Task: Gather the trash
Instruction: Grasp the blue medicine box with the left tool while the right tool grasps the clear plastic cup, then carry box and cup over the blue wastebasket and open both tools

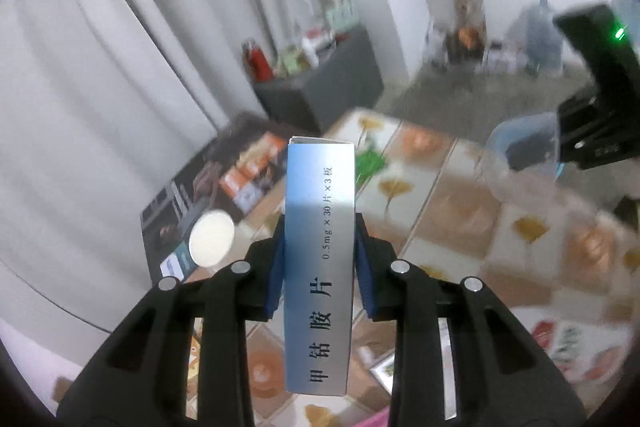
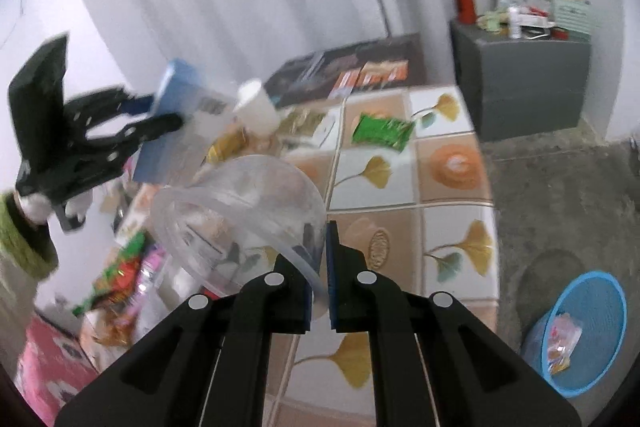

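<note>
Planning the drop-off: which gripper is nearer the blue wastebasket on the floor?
Probably right. The right gripper, pinching the clear plastic cup, is over the table's edge with the blue wastebasket below it. The left gripper, holding the medicine box, is farther across the table.

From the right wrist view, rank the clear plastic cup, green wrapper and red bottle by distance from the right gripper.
1. Clear plastic cup: held in the right gripper, rim between the fingers.
2. Green wrapper: mid-table, ahead.
3. Red bottle: on the grey cabinet, far right.
</note>
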### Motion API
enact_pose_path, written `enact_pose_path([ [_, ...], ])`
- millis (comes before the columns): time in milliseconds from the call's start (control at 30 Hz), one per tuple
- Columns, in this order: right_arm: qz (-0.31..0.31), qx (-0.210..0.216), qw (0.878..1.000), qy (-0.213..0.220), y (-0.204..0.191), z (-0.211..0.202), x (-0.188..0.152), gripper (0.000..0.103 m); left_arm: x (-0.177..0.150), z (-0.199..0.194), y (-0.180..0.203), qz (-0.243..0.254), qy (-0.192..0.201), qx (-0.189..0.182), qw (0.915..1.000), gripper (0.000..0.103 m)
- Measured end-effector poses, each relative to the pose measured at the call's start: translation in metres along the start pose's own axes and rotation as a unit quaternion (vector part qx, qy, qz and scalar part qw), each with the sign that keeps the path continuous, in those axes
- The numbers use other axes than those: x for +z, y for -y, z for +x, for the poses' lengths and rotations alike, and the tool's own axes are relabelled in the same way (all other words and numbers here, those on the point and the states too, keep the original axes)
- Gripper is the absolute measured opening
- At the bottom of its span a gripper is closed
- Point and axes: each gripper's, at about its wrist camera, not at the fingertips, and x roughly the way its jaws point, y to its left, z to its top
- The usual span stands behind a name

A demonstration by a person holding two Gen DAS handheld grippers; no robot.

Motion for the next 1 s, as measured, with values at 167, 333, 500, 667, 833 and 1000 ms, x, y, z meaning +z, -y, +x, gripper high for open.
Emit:
enact_pose_path([
  [167, 0.055, -0.003, 0.997, 0.050, 0.013, -0.064, -0.029, 0.006, 0.011, -0.048, 0.020, -0.041, 0.038, -0.013, 0.9983, 0.028],
  [333, 0.109, -0.012, 0.991, 0.080, 0.034, -0.114, -0.067, 0.006, 0.026, -0.065, 0.047, -0.105, 0.049, -0.080, 0.9901, 0.028],
  [500, 0.157, -0.035, 0.982, 0.100, 0.064, -0.158, -0.097, 0.006, 0.054, -0.067, 0.097, -0.117, 0.058, -0.126, 0.9834, 0.028],
  [667, 0.194, -0.059, 0.971, 0.130, 0.093, -0.197, -0.117, 0.006, 0.087, -0.053, 0.154, -0.111, 0.054, -0.154, 0.9803, 0.028],
  [833, 0.225, -0.077, 0.959, 0.153, 0.121, -0.223, -0.135, 0.006, 0.119, -0.026, 0.210, -0.099, 0.030, -0.165, 0.9808, 0.028],
  [1000, 0.258, -0.088, 0.947, 0.169, 0.149, -0.242, -0.153, 0.006, 0.141, 0.007, 0.252, -0.098, 0.004, -0.188, 0.9772, 0.028],
])
